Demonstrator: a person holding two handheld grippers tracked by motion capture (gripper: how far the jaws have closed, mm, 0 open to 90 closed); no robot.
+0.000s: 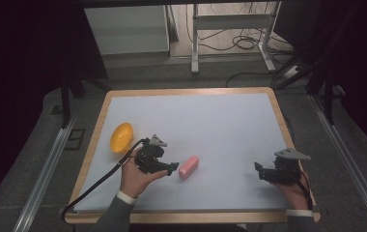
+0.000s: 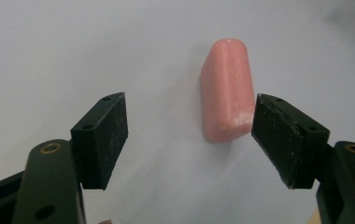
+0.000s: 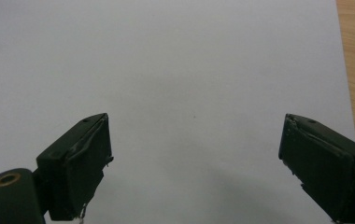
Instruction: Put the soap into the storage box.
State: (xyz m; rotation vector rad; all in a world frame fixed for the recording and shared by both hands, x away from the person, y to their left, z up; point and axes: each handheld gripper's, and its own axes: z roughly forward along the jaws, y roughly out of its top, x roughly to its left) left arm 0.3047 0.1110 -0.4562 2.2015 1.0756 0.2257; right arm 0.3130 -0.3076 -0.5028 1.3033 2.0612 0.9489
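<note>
A pink soap-like bar [image 1: 189, 166] lies flat on the white sheet, a little left of the table's middle near the front. My left gripper [image 1: 172, 167] is open just to the left of it, its tips close to the bar. In the left gripper view the pink bar [image 2: 226, 93] lies ahead and slightly right of centre, its near end level with the right jaw's tip; my left gripper [image 2: 189, 128] holds nothing. An orange bowl [image 1: 121, 137] sits tilted at the left edge. My right gripper [image 1: 259, 170] rests open at the front right, and my right gripper [image 3: 194, 149] faces bare sheet.
The white sheet [image 1: 205, 125] covers a wooden-edged table [image 1: 186, 91]. A black cable [image 1: 94, 186] trails from the left gripper off the front left. Beyond the table stand a metal frame [image 1: 230, 29] and floor cables.
</note>
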